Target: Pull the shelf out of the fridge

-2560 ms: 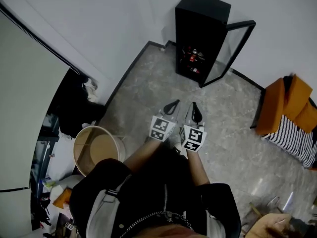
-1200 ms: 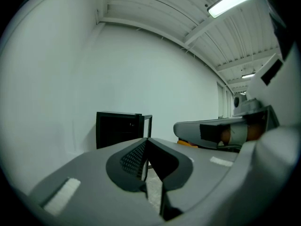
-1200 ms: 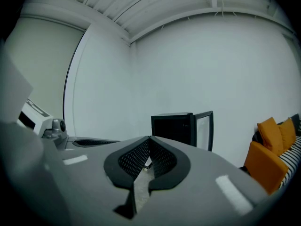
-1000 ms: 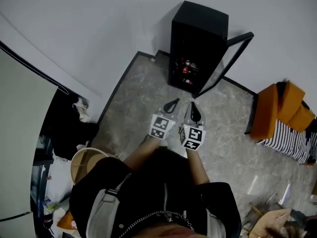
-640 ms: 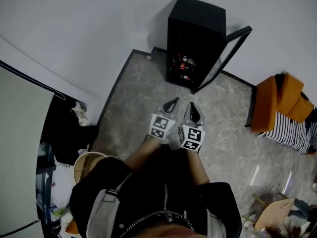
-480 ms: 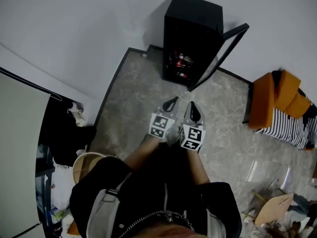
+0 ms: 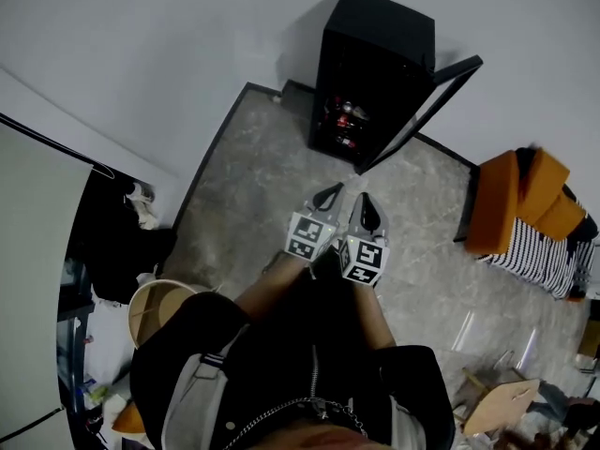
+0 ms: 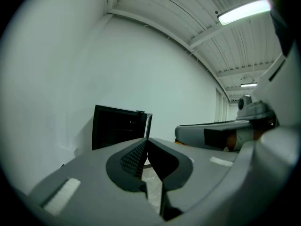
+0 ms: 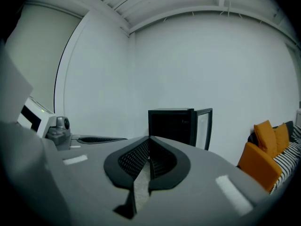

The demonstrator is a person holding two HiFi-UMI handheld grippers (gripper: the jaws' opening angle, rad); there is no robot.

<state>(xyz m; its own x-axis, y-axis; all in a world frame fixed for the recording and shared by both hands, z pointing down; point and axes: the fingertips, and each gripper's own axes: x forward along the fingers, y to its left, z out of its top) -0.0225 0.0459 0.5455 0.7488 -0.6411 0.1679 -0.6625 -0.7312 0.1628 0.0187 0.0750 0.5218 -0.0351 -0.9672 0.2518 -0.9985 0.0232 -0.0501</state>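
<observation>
— Where is the fridge seen?

— The fridge (image 7: 373,64) is placed against the wall, well apart from both grippers. Its door (image 7: 424,103) is swung open to the right.

— And the shelf?

— It is inside the fridge, where red cans (image 7: 345,113) are seen. The shelf itself is too small to be made out.

— How are the jaws?

— The left gripper (image 7: 330,195) and the right gripper (image 7: 367,206) are held side by side above the floor (image 7: 253,204), pointed at the fridge. Both pairs of jaws are closed, and nothing is gripped.
</observation>
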